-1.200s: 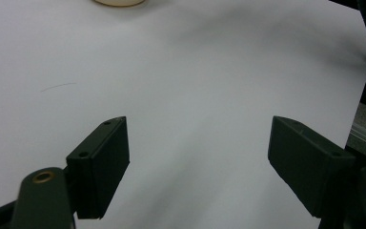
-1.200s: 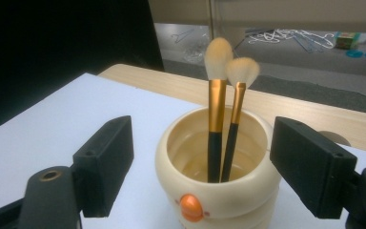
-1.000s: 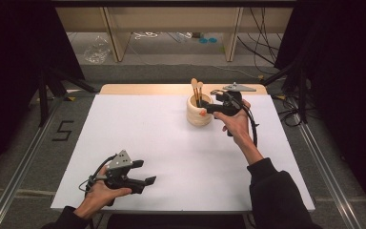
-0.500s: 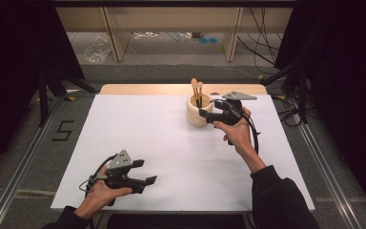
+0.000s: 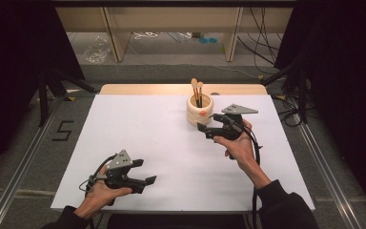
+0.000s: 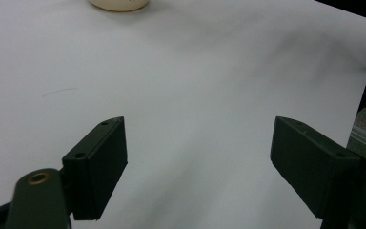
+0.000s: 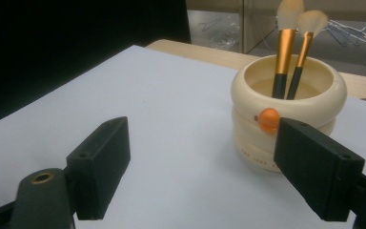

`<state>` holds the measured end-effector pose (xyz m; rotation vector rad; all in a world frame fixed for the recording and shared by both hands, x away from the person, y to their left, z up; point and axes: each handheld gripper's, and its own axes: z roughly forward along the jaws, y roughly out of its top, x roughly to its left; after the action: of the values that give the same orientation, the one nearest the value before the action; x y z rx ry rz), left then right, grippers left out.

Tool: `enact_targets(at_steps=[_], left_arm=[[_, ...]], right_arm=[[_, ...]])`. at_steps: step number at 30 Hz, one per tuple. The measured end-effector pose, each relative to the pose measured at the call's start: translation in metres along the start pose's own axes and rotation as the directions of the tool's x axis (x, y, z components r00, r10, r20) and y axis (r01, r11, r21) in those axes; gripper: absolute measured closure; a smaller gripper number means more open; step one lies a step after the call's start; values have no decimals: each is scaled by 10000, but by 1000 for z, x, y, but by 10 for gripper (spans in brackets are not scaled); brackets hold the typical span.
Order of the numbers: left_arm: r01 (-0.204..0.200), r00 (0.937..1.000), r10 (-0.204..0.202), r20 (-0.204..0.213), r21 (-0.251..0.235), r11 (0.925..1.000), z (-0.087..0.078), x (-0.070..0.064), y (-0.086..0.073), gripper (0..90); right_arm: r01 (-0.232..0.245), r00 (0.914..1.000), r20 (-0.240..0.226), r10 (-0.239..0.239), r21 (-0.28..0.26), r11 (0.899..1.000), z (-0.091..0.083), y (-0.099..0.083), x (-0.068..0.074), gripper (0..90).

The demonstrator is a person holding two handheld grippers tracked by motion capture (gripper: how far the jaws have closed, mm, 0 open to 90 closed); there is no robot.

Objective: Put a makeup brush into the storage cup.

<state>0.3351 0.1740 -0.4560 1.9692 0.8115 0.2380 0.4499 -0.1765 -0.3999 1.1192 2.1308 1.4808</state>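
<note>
Near the front left corner of the white worktop (image 5: 171, 143), my left gripper (image 5: 143, 180) rests low over the surface, held in my left hand (image 5: 100, 193), its jaws spread wide with nothing between them. From the left gripper view, those jaws frame bare white surface, with the base of the cream holder (image 6: 119, 4) at the top edge of the picture and the worktop's edge at the right.

Toward the back edge, right of centre, stands the cream holder (image 5: 199, 109), a ribbed round pot with a small orange knob (image 7: 269, 119) on its side. Two makeup brushes (image 5: 197, 90) stand upright inside it, their pale bristle heads up, their handles orange above and black below.

Just right of the holder and a little nearer the front, my right gripper (image 5: 205, 130) is held in my right hand (image 5: 238, 145), pointing left, its jaws wide apart and holding nothing. From the right gripper view, the holder sits beyond the jaws, partly behind the right one and not touching either. A strip of bare wooden table (image 5: 147, 88) runs beyond the worktop's back edge.
</note>
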Motion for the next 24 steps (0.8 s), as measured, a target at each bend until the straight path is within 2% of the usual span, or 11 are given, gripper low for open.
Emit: enact_targets(at_steps=[3,7,9,10,12,14,16,17,20,24], left_arm=[[62,10000,-62,-22,-40,10000,0,0,0,199],[68,10000,-69,-69,-154,9999,0,0,0,199],[72,10000,-72,17,-207,9998,-1,1,0,199],[81,9999,-83,-59,-246,9997,-1,1,0,199],[85,9999,-86,-59,-254,9996,-1,0,0,199],[67,10000,-68,-32,-269,9996,-1,0,0,199],[78,9999,-80,-99,-190,9998,-2,0,0,199],[75,9999,-77,-94,-191,9998,-2,0,0,199],[91,9999,-93,-92,-293,9995,-1,0,0,199],[82,9999,-85,-98,-299,9995,-2,1,0,199]], right_arm=[[293,9996,19,-293,-1,9996,0,-2,4,208],[190,9996,-204,-187,113,9998,-1,-4,10,207],[466,9988,-147,-465,61,9989,-2,-5,11,207],[332,9993,-201,-329,138,9994,-3,-5,13,207],[425,9989,-206,-426,-31,9991,-5,-7,14,210],[265,9992,-312,-264,44,9996,-7,-10,16,209],[475,9988,-145,-474,68,9988,-11,-13,16,208],[330,9990,-304,-325,136,9994,-13,-14,17,206],[462,9987,-225,-463,-62,9989,-17,-17,18,204],[255,9988,-428,-250,115,9996,-22,-23,23,198]])
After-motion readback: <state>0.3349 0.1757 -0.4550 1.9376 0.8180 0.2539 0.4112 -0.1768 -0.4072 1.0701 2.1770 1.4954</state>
